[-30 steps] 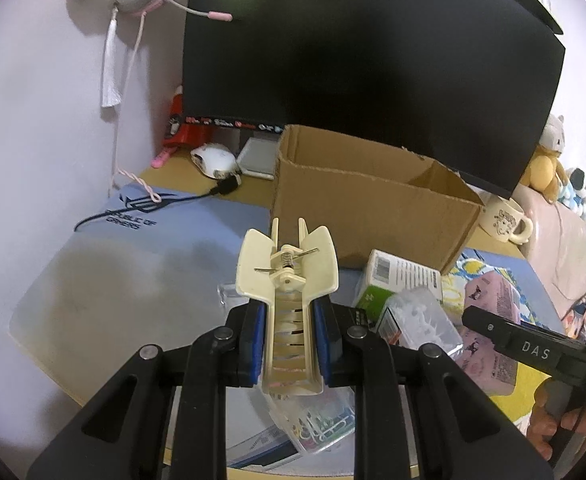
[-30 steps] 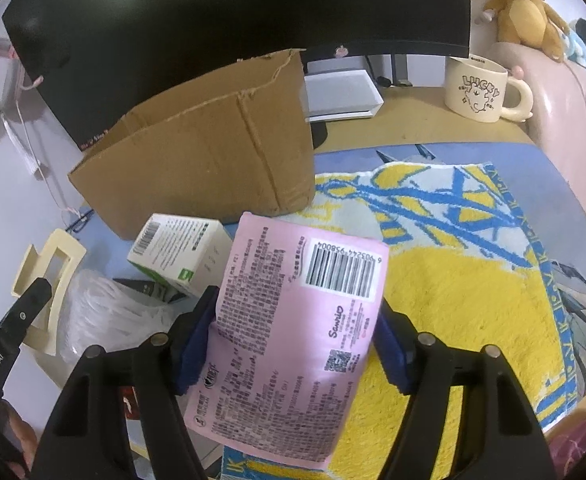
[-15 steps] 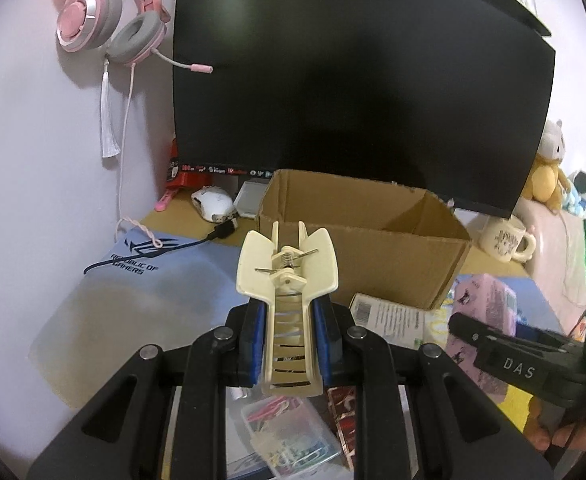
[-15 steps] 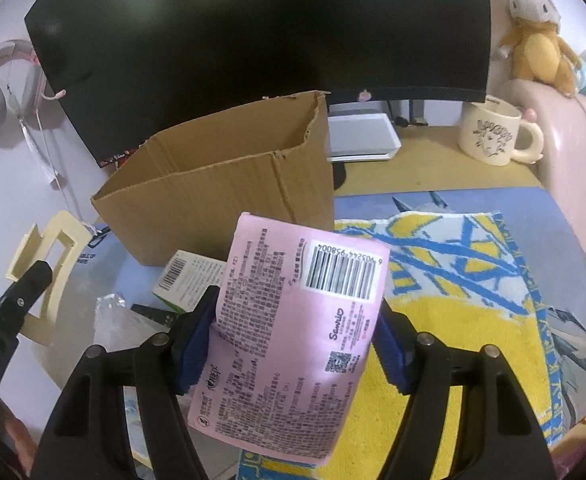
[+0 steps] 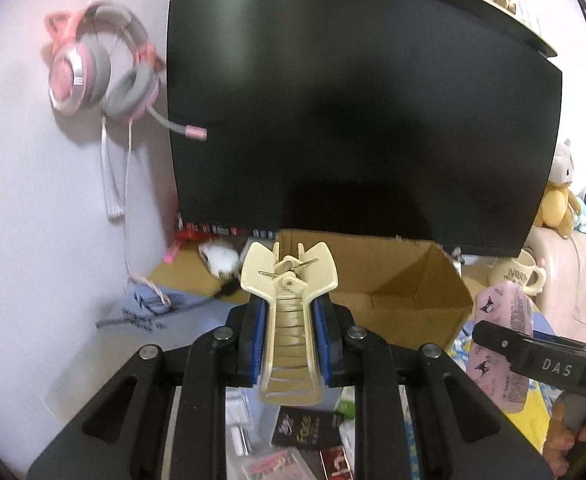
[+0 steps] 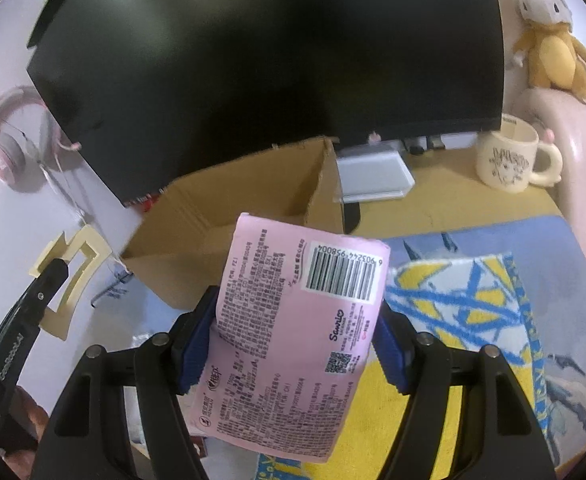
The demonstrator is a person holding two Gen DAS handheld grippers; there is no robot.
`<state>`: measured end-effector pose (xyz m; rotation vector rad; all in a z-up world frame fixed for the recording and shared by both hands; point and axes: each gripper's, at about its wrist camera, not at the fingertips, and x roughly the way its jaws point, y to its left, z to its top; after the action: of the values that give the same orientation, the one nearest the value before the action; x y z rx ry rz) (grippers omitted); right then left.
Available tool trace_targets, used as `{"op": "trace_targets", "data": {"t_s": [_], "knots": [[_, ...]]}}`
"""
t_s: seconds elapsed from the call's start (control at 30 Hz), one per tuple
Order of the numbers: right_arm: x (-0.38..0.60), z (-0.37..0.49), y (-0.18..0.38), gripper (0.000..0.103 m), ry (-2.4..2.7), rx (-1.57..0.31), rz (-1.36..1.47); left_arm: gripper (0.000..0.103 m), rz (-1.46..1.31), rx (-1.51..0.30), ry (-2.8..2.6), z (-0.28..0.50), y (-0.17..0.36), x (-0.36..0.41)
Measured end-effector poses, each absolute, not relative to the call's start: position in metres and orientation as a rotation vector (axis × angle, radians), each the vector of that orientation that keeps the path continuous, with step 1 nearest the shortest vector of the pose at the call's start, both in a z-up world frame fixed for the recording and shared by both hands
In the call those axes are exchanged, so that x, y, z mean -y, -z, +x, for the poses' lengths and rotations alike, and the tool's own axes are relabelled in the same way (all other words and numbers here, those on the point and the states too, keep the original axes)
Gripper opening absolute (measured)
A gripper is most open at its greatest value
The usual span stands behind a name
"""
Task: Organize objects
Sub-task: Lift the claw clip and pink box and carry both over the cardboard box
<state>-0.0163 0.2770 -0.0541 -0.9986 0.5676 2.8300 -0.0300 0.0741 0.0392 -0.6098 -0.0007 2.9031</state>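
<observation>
The left gripper (image 5: 289, 340) is clamping a cream hair claw clip (image 5: 289, 300) between its blue pads, the clip's long axis running straight out along the fingers with its spring end foremost. The right gripper (image 6: 293, 340) is gripping a pink tissue pack (image 6: 297, 336) across its width, the pack's long side likewise pointing ahead and its barcode end farthest out.

The open cardboard box (image 5: 393, 280) is sitting directly ahead of and below both loads, its mouth facing up; from the left gripper it is lying just beyond the clip's tip and slightly to the right, and from the right gripper (image 5: 533, 360) just beyond the pack and slightly to the left. Neither load is over the opening yet. The clip is probably the nearer of the two to the rim, though the fisheye bend is making that hard to judge.
</observation>
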Motion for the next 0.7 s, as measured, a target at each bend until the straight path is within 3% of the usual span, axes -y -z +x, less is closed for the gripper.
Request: {"op": "trace_targets", "data": {"t_s": [0.7], "knots": [[-0.292, -0.074, -0.017, 0.075, -2.889, -0.516, -0.868, 0.020, -0.573, -0.008, -2.885, -0.089, -0.088, -0.095]]}}
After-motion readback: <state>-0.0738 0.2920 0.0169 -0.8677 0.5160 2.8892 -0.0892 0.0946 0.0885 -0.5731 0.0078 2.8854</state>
